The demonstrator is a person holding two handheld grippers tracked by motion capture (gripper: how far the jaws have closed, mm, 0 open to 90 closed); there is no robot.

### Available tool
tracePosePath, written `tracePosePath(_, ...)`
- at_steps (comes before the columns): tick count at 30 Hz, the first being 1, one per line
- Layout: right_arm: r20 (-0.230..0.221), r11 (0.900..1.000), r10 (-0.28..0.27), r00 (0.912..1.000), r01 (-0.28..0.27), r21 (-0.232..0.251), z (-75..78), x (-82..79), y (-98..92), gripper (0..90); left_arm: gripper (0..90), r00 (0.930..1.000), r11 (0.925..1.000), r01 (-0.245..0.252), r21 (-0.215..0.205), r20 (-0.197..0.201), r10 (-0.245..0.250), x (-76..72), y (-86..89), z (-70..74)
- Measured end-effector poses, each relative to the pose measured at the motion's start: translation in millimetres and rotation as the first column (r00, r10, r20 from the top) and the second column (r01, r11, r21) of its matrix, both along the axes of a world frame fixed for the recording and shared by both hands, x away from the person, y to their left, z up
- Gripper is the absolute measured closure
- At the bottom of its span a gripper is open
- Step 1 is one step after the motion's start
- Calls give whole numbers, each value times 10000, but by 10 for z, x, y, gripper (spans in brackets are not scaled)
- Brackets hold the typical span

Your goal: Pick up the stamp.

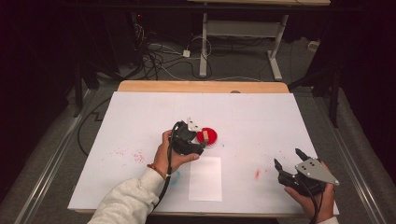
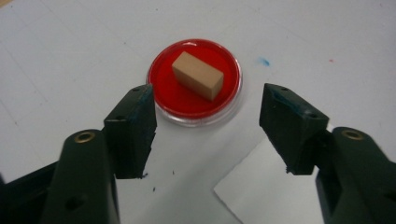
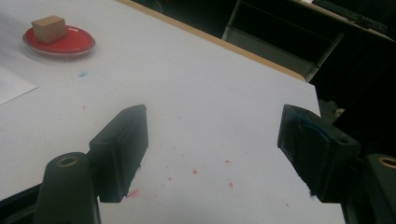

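A tan block (image 2: 198,74) lies in a round red dish (image 2: 177,95) with a clear rim, near the table's middle. My left gripper (image 2: 208,126) stands open just short of the dish, its jaws apart on either side of the near rim and touching nothing. From above, the left gripper (image 1: 198,137) sits right beside the dish (image 1: 210,136). My right gripper (image 1: 287,157) is open at the table's front right with nothing between its jaws. Its own view has the right gripper (image 3: 212,149) over bare white surface, with the dish (image 3: 70,44) and block (image 3: 48,28) far off at upper left.
A small white paper sheet (image 1: 205,178) lies in front of the dish, its corner (image 2: 261,191) under the left gripper's right jaw. The white table cover (image 1: 140,116) carries red specks and a blue mark. Behind the wooden far edge (image 1: 201,86) are cables and a desk frame.
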State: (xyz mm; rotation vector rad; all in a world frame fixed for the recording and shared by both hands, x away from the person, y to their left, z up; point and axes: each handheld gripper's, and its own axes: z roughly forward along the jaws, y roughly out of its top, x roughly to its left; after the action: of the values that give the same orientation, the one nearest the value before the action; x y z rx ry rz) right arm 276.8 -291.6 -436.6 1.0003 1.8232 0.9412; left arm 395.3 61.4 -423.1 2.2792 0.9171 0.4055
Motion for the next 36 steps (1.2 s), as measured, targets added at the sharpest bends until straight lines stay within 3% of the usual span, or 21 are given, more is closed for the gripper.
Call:
tracePosePath(3, -84, 10000, 22, 10000, -23, -74, -16, 6, 7, 250, 446, 9990, 10000, -62, 40, -436, 64, 127, -94, 63)
tracePosePath(6, -170, 10000, 11, 9999, -13, -84, -23, 10, 2, 250, 400, 9979, 9996, -40, 273, -640, 57, 183, -160, 74)
tracePosePath(9, -232, 9999, 3, 9997, -6, -123, -25, 20, 6, 250, 412, 9966, 9997, -16, 241, -819, 36, 216, -190, 65)
tracePosePath(17, -604, 9991, 89, 9981, -113, -398, -64, 82, 49, 255, 463, 9870, 9966, -340, 752, -1539, 453, 446, -305, -12)
tracePosePath(22, -933, 9981, 82, 9956, -139, -601, -102, 117, 64, 255, 500, 9770, 9945, -469, 940, -2031, 653, 558, -345, -59)
tracePosePath(26, -1051, 9974, 106, 9944, -180, -700, -112, 120, 69, 256, 515, 9749, 9934, -445, 1057, -2124, 663, 594, -384, -75)
tracePosePath(33, -1118, 9969, 137, 9936, -222, -748, -113, 117, 62, 263, 685, 9765, 9909, -299, 1313, -2078, 570, 595, -443, -91)
tracePosePath(36, -1193, 9963, 112, 9928, -212, -830, -118, 121, 67, 265, 710, 9769, 9904, -140, 1377, -2092, 429, 593, -445, -99)
